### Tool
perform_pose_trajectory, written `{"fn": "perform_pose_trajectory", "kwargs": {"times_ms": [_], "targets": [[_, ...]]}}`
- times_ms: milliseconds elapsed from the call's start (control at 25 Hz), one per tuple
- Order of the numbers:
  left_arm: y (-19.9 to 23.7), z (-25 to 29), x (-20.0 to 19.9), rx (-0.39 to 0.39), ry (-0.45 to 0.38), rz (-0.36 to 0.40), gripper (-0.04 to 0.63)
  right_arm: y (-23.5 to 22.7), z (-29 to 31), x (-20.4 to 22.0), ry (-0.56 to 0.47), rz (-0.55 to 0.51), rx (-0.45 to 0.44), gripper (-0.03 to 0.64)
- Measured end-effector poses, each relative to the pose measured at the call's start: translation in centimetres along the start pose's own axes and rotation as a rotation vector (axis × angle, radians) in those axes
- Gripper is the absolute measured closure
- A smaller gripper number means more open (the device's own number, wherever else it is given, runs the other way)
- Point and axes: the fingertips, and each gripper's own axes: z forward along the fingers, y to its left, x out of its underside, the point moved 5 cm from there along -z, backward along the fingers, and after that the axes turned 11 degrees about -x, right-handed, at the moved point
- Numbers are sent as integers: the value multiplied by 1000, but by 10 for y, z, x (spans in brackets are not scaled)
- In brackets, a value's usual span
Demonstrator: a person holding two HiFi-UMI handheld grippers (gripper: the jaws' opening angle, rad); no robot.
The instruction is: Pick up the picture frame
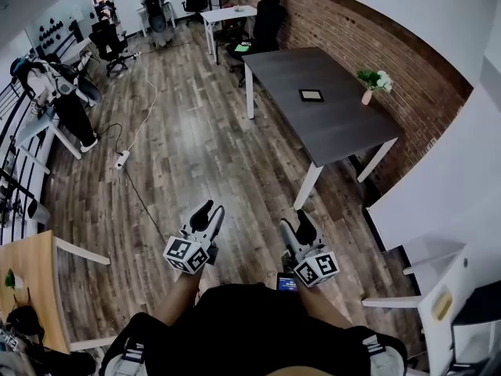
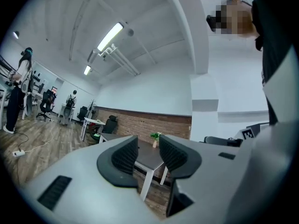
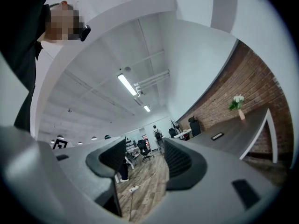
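Note:
A small dark picture frame [image 1: 311, 95] lies flat on the grey table [image 1: 329, 124] by the brick wall, and shows as a dark slab [image 3: 217, 136] in the right gripper view. Both grippers are held close to my body, far from the table. My left gripper [image 1: 211, 215] is open with nothing between its jaws, its gap [image 2: 148, 149] pointing toward the table. The right gripper [image 1: 298, 226] is open and empty too; the jaws [image 3: 145, 154] are tilted up toward the ceiling.
A small vase of flowers [image 1: 369, 85] stands near the table's right end. A black office chair [image 1: 266, 22] and a white desk [image 1: 227, 16] stand beyond the table. A power strip with cable [image 1: 123, 159] lies on the wooden floor. A wooden table [image 1: 23, 276] is at my left.

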Motion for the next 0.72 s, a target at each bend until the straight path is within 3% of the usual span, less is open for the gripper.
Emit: {"fn": "perform_pose_trajectory", "kwargs": {"times_ms": [400, 720], "targets": [[-2, -4, 6, -13, 70, 39, 457, -18, 1, 18, 3, 110, -4, 356], [23, 31, 15, -33, 68, 43, 457, -48, 49, 29, 73, 49, 8, 356]]}}
